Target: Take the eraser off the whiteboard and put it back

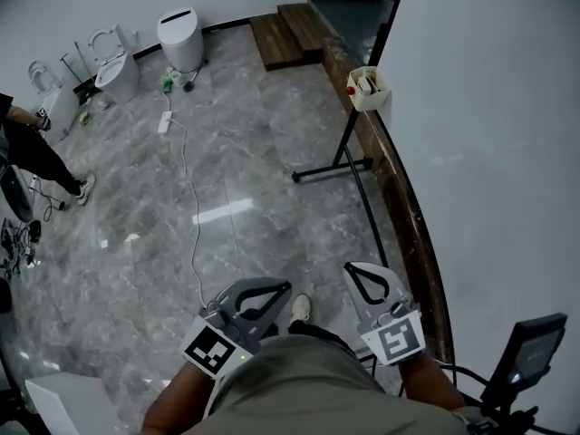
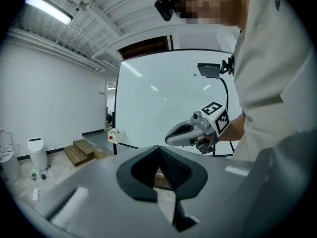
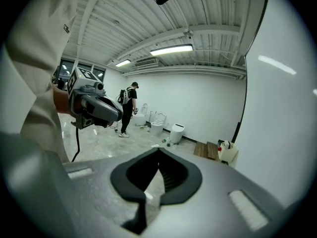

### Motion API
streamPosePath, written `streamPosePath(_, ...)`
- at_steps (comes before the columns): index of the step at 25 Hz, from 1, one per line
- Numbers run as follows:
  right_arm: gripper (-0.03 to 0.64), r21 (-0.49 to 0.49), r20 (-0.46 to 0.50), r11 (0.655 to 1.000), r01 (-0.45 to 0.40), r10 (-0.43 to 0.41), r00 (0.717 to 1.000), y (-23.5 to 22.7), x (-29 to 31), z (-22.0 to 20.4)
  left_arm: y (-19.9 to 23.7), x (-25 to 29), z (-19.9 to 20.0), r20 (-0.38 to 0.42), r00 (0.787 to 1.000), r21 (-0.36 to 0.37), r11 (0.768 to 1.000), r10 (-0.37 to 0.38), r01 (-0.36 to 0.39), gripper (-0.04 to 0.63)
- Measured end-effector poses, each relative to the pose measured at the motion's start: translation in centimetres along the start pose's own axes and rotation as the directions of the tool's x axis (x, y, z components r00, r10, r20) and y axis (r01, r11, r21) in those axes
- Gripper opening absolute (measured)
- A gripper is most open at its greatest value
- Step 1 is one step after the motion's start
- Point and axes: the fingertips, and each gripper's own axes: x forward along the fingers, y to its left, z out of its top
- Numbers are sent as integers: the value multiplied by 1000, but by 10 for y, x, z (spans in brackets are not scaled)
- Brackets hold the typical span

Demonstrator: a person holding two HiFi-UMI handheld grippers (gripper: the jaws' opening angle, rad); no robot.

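Observation:
The whiteboard (image 1: 489, 134) fills the right side of the head view, on a black stand (image 1: 344, 157). A small white box (image 1: 368, 87) with a red dot hangs on its near edge and holds a few items; I cannot make out the eraser among them. The box also shows in the left gripper view (image 2: 115, 135) and the right gripper view (image 3: 228, 152). My left gripper (image 1: 285, 286) and right gripper (image 1: 350, 268) are held low in front of my body, well short of the box. Both are shut with nothing between the jaws (image 2: 159, 147) (image 3: 158, 149).
A white cable (image 1: 192, 207) runs across the grey marble floor. Toilets (image 1: 181, 36) stand along the back wall, and a person (image 1: 36, 157) stands at the left. Wooden steps (image 1: 285, 30) lie beyond the board. A black screen on a stand (image 1: 530, 356) is at my right.

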Motion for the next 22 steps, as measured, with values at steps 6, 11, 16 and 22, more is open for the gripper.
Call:
streamPosePath(6,2,47,-15,999,-6,6,1000,-44,38,-33,43,49,-22,-33,999,-39,999,7,-8,6)
streamPosePath(11,3,49,-60,998,30,-27,998,-43,54,-21,70,42,-17,-13,998,-70,996,-59,58,6)
streamPosePath(16,2,45,-84,995,90,-86,993,-66,91,-2,112,55,-11,-5,987,11,987,-161,161,6)
streamPosePath(22,3,47,-88,989,144,-139,986,-77,148,37,187,44,-3,6,984,61,982,-178,177,6)
